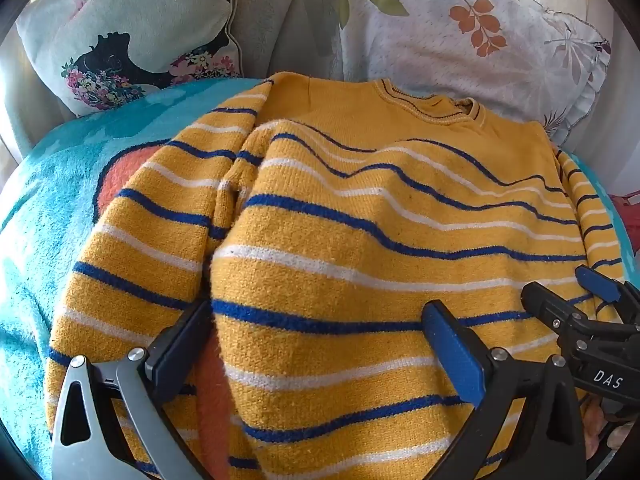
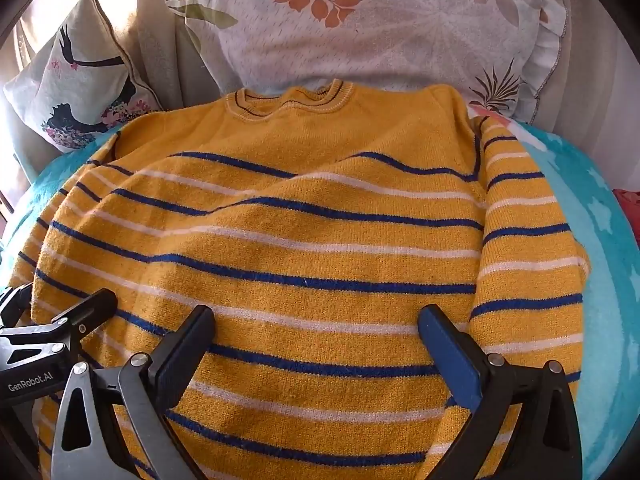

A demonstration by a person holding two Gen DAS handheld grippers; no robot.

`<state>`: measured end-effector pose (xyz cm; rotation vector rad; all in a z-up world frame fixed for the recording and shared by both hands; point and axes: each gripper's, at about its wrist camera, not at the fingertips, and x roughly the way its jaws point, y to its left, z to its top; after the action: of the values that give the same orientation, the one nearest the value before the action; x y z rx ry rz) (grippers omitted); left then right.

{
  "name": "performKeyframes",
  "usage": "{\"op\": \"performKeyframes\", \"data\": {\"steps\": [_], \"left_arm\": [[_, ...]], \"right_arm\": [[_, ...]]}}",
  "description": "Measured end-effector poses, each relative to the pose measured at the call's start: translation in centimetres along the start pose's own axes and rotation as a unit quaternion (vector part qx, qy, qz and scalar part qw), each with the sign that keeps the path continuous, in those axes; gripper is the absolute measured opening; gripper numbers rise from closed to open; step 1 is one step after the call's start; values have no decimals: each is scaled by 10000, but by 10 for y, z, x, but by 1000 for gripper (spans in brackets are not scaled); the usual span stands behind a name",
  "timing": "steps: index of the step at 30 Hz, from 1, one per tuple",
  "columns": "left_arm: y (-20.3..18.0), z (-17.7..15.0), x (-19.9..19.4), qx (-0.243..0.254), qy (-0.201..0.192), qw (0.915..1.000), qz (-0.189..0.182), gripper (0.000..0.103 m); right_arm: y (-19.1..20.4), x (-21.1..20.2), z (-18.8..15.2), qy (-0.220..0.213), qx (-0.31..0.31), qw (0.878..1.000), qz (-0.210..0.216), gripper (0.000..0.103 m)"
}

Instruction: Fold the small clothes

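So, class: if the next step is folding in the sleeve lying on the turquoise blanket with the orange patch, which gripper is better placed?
Probably the left. The left gripper hangs open just beside that sleeve of the sweater. The right gripper is over the other half, by the far sleeve.

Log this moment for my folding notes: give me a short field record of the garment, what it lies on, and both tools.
garment: yellow striped sweater, spread flat, neckline away from the cameras
sleeves: both lie alongside the body
surface: turquoise fleece blanket
behind: floral pillow, printed cushion
left tool: open, over the lower sweater
right tool: open, over the lower sweater
fold: not started
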<state>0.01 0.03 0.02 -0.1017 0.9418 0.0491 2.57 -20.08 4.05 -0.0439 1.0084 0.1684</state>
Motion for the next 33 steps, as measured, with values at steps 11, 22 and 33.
{"op": "performKeyframes", "data": {"steps": [11,22,33], "left_arm": [[5,0,-1,-24,-15,10000,-42,103],[2,0,1,50,28,10000,70,103],[2,-1,2,80,-1,9999,87,103]], "right_arm": [[1,1,2,25,-21,10000,-21,103],[0,2,3,42,-64,10000,-36,103],[-32,-76,1,-783,381,9935,734,78]]}}
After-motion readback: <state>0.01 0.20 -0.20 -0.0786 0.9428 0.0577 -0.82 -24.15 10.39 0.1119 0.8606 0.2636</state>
